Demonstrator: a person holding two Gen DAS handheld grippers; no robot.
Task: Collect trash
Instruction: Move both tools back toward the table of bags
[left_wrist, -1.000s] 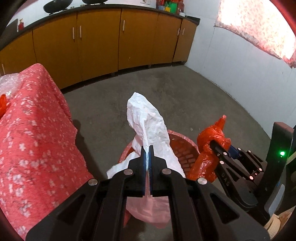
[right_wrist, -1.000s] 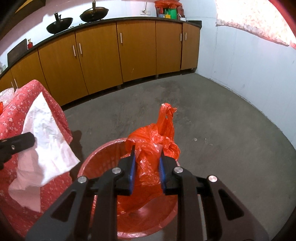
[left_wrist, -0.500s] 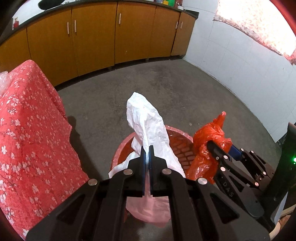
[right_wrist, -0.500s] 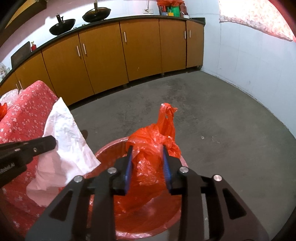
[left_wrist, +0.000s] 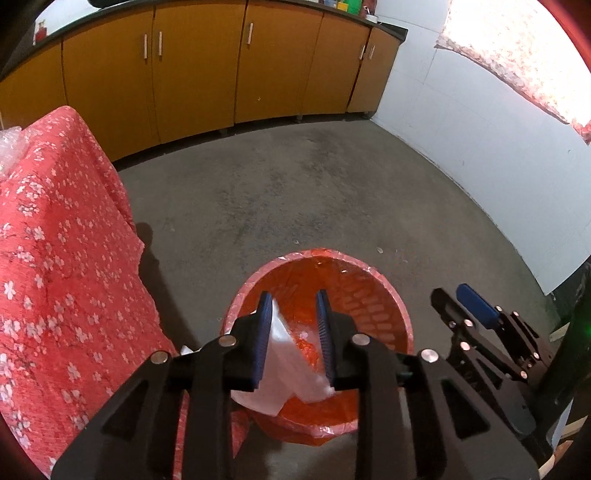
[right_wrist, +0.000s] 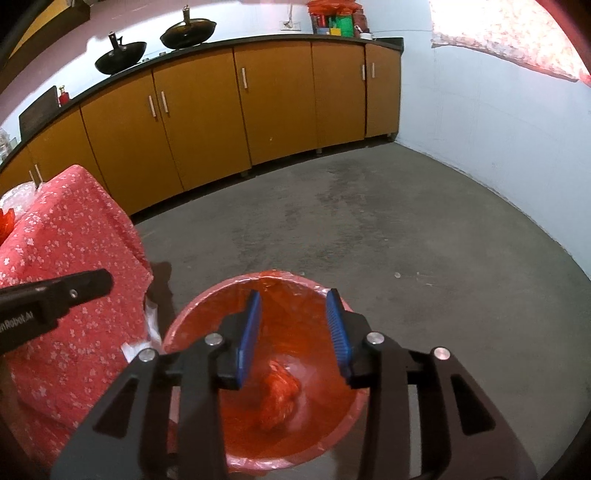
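A round red bin (left_wrist: 384, 291) lined with a red bag stands on the floor; it also shows in the right wrist view (right_wrist: 192, 314). My left gripper (left_wrist: 291, 332) is open above the bin. A white plastic bag (left_wrist: 291, 373) hangs between and below its fingers, over the bin's near rim. My right gripper (right_wrist: 293, 332) is open above the bin. A crumpled red plastic bag (right_wrist: 279, 397) lies blurred inside the bin below it. The right gripper (left_wrist: 469, 306) shows at the right of the left wrist view.
A table under a red flowered cloth (left_wrist: 48, 266) stands left of the bin, with bubble wrap (left_wrist: 11, 147) on top. Orange cabinets (right_wrist: 258, 107) line the back wall, a white wall (right_wrist: 498, 155) the right. Grey floor (right_wrist: 351, 229) lies between.
Both grippers have opened. The red bag has dropped from the right gripper into the bin. The white bag has slipped down from the left gripper's fingers towards the bin.
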